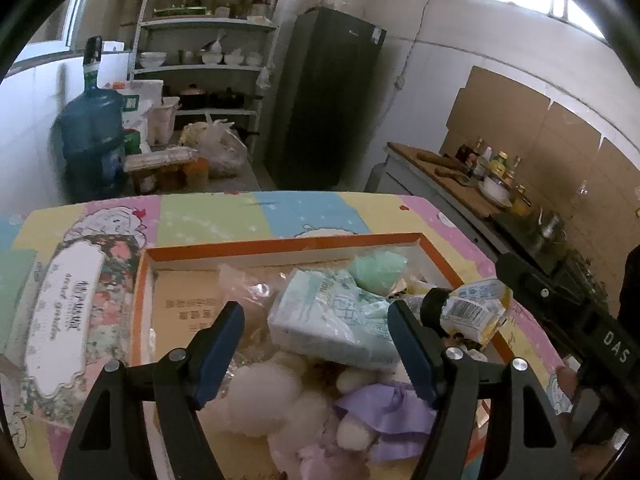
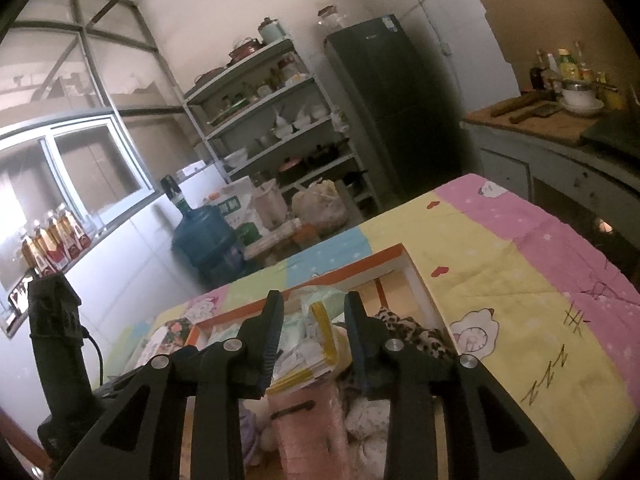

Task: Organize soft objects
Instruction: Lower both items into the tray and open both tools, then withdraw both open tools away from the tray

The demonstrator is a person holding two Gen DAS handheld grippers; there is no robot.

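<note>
on quilt (image 1: 208, 212), one box (image 1: 280, 245), two tissue packs (image 1: 332, 320).

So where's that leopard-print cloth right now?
In the right wrist view, the leopard-print cloth lies inside the orange-rimmed box, against its right wall, just right of the right gripper.

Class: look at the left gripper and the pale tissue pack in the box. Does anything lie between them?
Nothing visible does. The left gripper stands open just over the tissue pack, which lies on top of the pile in the box with no item covering it.
</note>
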